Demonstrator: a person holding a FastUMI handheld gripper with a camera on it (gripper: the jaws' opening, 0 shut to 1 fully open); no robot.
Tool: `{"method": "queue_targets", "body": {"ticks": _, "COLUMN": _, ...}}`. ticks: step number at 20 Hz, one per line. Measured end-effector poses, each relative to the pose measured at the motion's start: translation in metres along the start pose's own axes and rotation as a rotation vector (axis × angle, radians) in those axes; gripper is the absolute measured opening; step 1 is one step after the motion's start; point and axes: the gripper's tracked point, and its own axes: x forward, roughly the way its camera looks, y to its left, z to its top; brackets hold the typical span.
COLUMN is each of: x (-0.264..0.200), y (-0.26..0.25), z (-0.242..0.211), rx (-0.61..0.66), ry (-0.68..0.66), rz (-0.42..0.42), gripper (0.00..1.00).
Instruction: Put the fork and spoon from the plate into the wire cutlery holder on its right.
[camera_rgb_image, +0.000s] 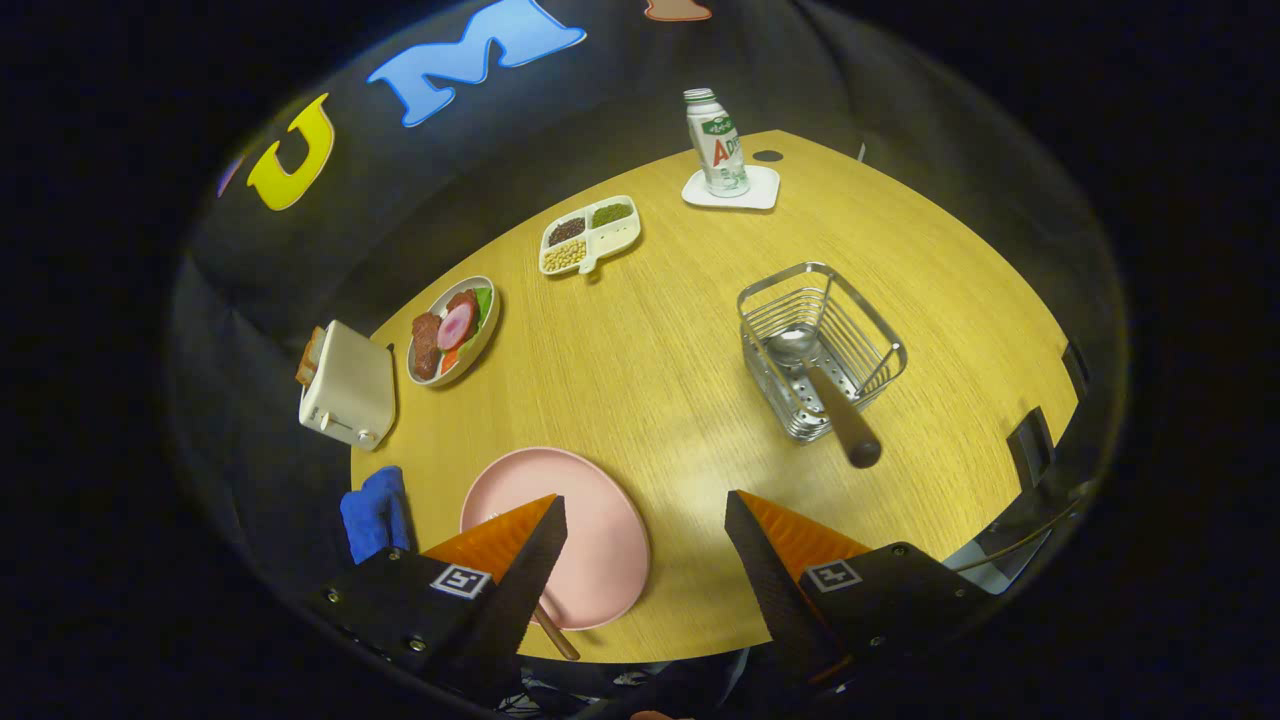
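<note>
Pink and round, the plate (590, 540) sits on the wooden desk (660, 360) just ahead of the hand-held gripper (645, 520), partly under its left finger (520, 570). A slim wooden handle (558, 636) pokes out from beneath that finger at the plate's near rim; whether it belongs to the fork cannot be told, since the rest is hidden. The gripper's fingers are spread wide apart with only bare desk between them, grasping nothing.

Beyond the right finger stands the wire cutlery holder (860, 325), to the right of the plate and well apart from it. The spoon (815, 375) already rests inside it, bowl down in the basket and its dark handle leaning out over the near rim.

Farther off, a white divided dish (620, 240) holds beans and grains in its compartments. A bottle (716, 142) stands upright on a white coaster (768, 190) near the desk's far edge. To the left of the plate lie a bowl (485, 340) of sliced meat and greens, a cream toaster (348, 385) with bread in it, and a blue cloth (375, 512) at the desk's edge.
</note>
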Motion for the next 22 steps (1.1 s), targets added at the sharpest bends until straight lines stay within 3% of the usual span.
{"method": "queue_targets", "body": {"ticks": 13, "x": 0.045, "y": 0.075, "z": -0.072, "rx": -0.22, "ry": 0.17, "rz": 0.056, "gripper": 0.98}}
{"method": "queue_targets", "body": {"ticks": 22, "x": 0.068, "y": 0.087, "z": -0.117, "rx": -0.346, "ry": 0.277, "rz": 0.046, "gripper": 0.99}}
